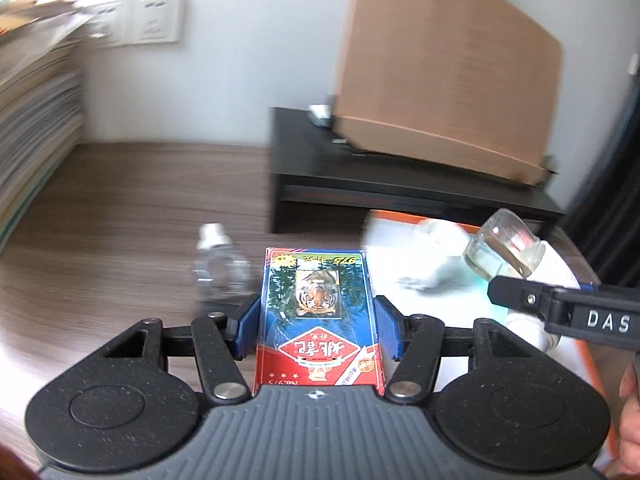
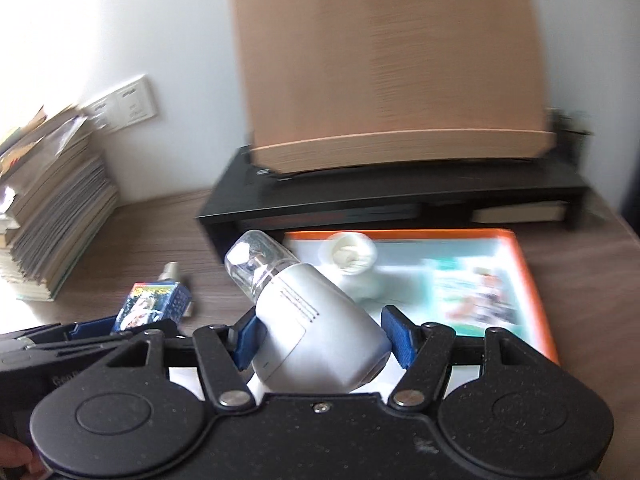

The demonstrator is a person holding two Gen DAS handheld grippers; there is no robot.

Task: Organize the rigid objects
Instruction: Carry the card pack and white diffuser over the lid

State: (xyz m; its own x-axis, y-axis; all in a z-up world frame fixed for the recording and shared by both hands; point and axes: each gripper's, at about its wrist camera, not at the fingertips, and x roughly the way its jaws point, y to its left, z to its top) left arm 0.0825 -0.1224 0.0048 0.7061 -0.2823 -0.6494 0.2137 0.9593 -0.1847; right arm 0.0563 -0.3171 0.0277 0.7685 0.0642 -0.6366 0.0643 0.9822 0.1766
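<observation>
My left gripper is shut on a red and blue playing card box with a tiger picture, held above the wooden desk. The box also shows in the right wrist view. My right gripper is shut on a white device with a clear glass dome, tilted to the left; its dome shows in the left wrist view. A small clear bottle with a silver cap lies on the desk left of the card box. A white ribbed object lies on the orange-edged book.
A black monitor riser stands at the back with a large brown cardboard box on it. A tall stack of books and papers stands at the left. Wall sockets are behind.
</observation>
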